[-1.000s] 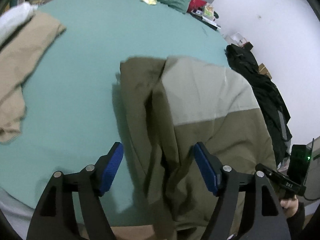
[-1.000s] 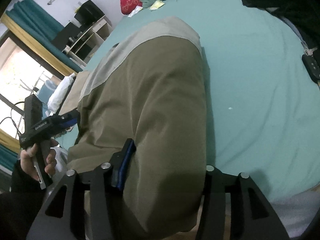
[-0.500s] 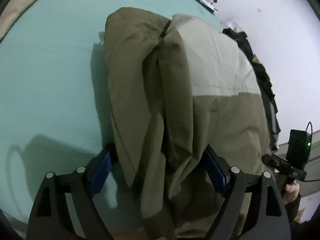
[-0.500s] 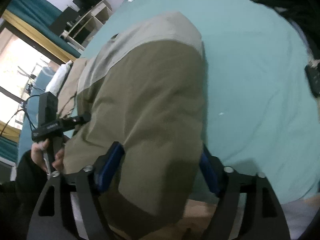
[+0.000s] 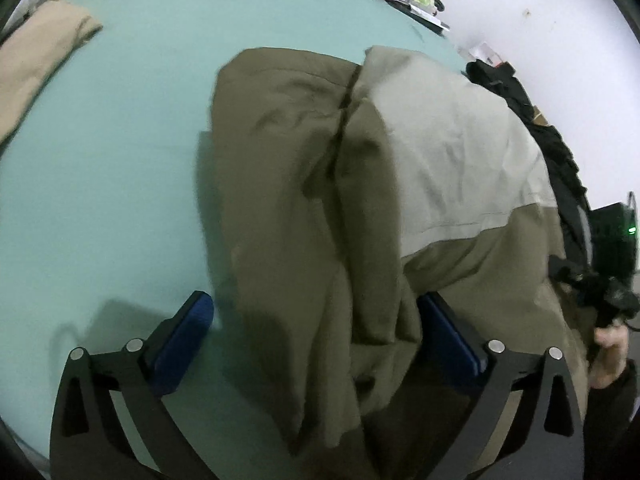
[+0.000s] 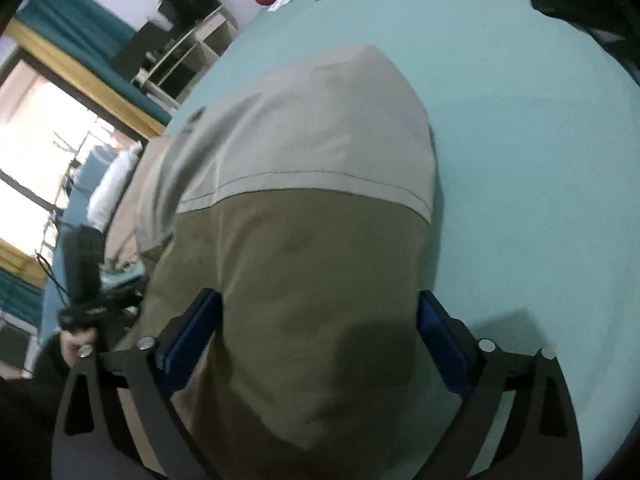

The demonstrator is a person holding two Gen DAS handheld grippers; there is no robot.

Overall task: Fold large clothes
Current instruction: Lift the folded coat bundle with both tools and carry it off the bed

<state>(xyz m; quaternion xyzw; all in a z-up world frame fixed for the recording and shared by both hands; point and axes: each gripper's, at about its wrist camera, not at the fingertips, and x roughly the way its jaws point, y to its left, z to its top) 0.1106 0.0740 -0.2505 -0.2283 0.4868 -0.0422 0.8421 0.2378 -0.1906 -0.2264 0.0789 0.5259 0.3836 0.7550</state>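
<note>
The olive and grey jacket [image 5: 360, 184] lies on the green bed [image 5: 120, 160], its near hem spilling toward the bed's front edge and under both tools. In the left wrist view the left gripper [image 5: 316, 340] has its blue-padded fingers [image 5: 182, 340] spread wide, with the bunched left side of the jacket lying between them; the left pad sits over bare sheet, apart from the cloth, while the right pad is against the fabric. Left of the jacket the sheet runs open as far as a tan garment [image 5: 36, 60] at the far left edge. On the right, a black garment [image 5: 560, 152] crowds the bed's edge by the white wall.

The right wrist view shows the right gripper [image 6: 320, 336] also spread, fingers [image 6: 192, 336] straddling the jacket's right side [image 6: 304, 240], with open sheet to its right. Here a window and shelves appear at upper left, which the other camera misses. Each view catches the opposite hand at its margin, blurred. The jacket's near hem is cut off by the frame in both, and the motion blur hides finer folds.
</note>
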